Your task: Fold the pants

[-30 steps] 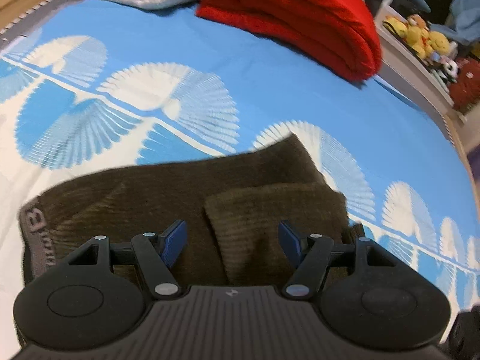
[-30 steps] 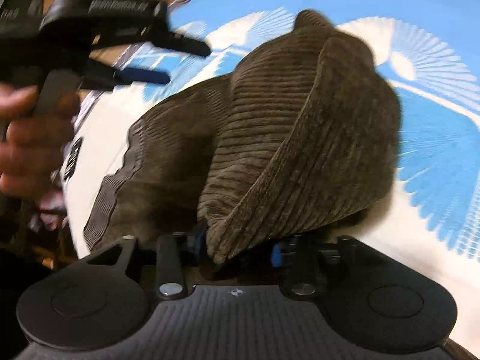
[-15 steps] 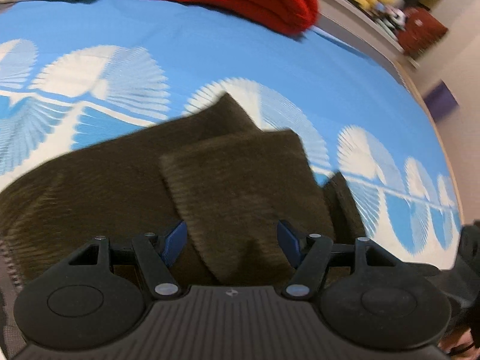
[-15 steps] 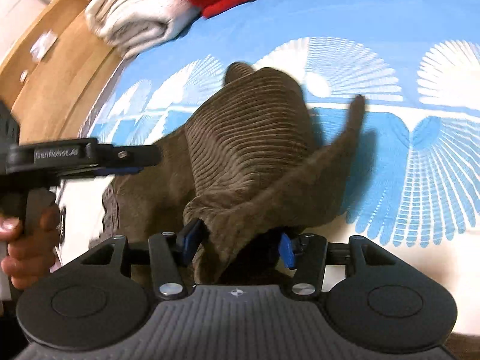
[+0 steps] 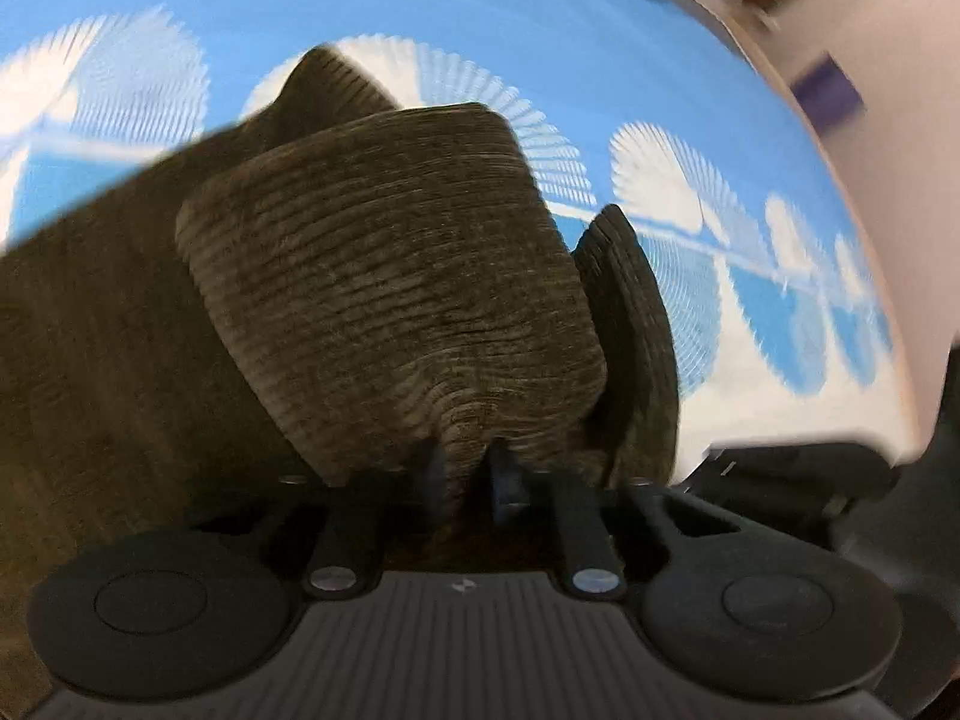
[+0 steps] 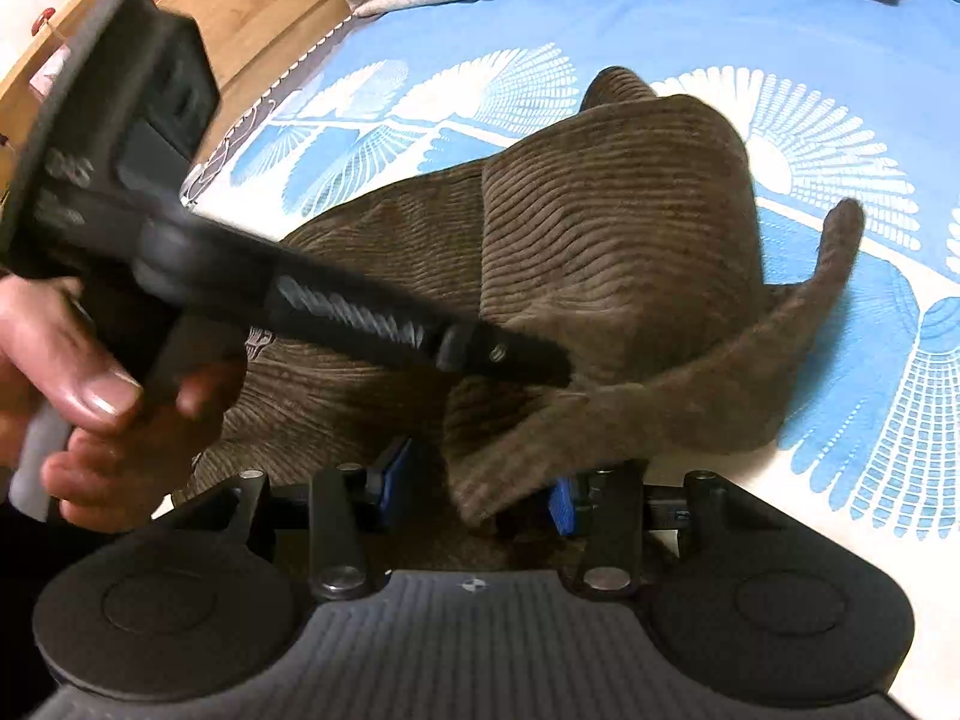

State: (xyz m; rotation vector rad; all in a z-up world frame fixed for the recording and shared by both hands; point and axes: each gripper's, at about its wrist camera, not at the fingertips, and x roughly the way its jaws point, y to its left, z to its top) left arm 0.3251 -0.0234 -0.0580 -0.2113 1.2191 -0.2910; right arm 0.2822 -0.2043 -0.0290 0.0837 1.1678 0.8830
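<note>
The left tongs [image 5: 465, 468] are pinching a small tuck of the pants [image 5: 390, 276]; the right tongs [image 6: 474, 489] are standing half-spread around the hem. That thin pinch could be slipping free, dropping the fold onto the bed [image 5: 600, 30].

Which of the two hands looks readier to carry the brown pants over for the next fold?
Probably the left: the left gripper has just closed on the pants fold, while the right gripper's jaws stand apart around an edge.

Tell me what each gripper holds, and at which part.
The left gripper, whose jaws have just closed, pinches the near edge of the pants' folded flap. The right gripper has a fold between open jaws.
</note>
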